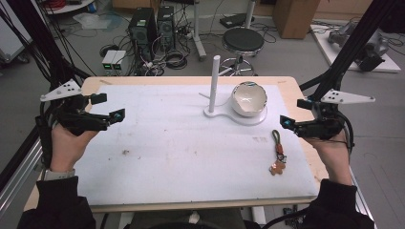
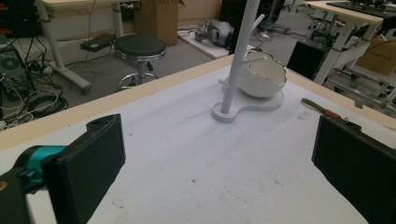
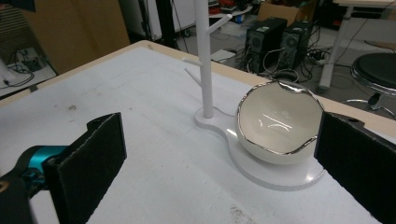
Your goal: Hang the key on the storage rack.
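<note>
i hold both tools off the white mat [image 1: 167, 152], one at each side edge. the left gripper [image 1: 111, 108] has its jaws spread wide with nothing between them, and so does the right gripper [image 1: 292, 112]. nearest the right one lies the keychain [image 1: 277, 152], flat on the mat near its right edge, in front of the stand [image 1: 216, 86] and bowl [image 1: 249, 98]. its long axis runs near to far, green strap away from me, brown charm toward me.
</note>
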